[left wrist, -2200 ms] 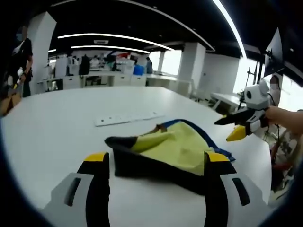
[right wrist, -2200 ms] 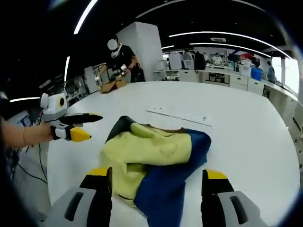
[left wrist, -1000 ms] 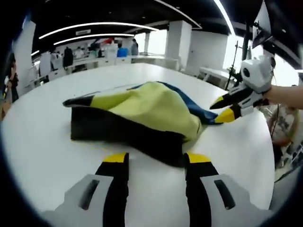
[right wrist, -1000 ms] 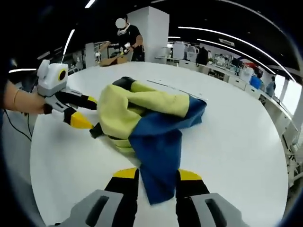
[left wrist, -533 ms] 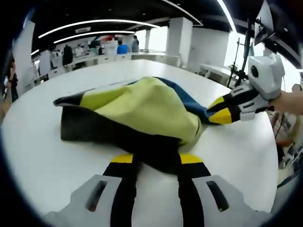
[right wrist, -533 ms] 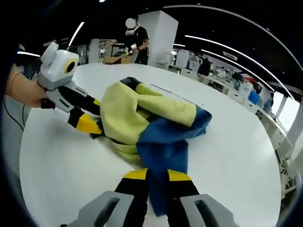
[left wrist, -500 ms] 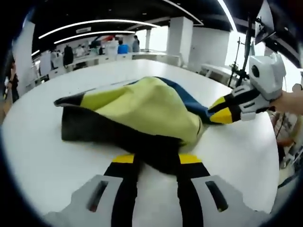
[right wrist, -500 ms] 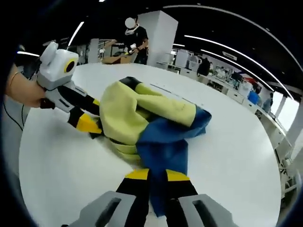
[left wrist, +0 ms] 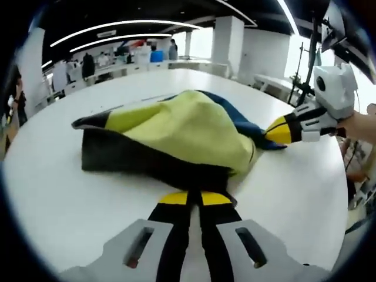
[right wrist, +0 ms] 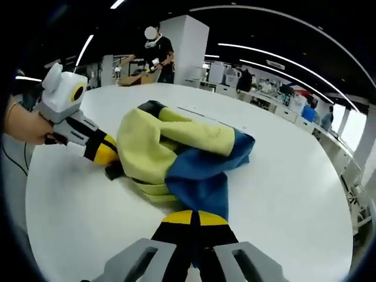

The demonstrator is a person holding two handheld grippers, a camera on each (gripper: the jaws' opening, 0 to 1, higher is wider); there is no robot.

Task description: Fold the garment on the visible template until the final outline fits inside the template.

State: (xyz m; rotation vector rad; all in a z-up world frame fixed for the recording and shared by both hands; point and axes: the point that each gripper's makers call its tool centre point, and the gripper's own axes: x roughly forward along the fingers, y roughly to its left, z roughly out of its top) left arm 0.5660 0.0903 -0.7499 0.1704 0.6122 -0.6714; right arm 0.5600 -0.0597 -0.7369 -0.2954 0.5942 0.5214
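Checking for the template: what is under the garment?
Around the crumpled yellow, blue and black garment lies bare white table. A pale strip shows behind it. Whatever is directly beneath is covered. Both grippers pinch its edges.

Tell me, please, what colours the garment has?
Yellow, blue and black garment, clearest in the right gripper view.

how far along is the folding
Early. Done: both grippers have closed on the garment, the left gripper on its black edge, the right gripper on its blue edge. In hand: that two-point grasp. Left: every fold, since it lies bunched on the table.
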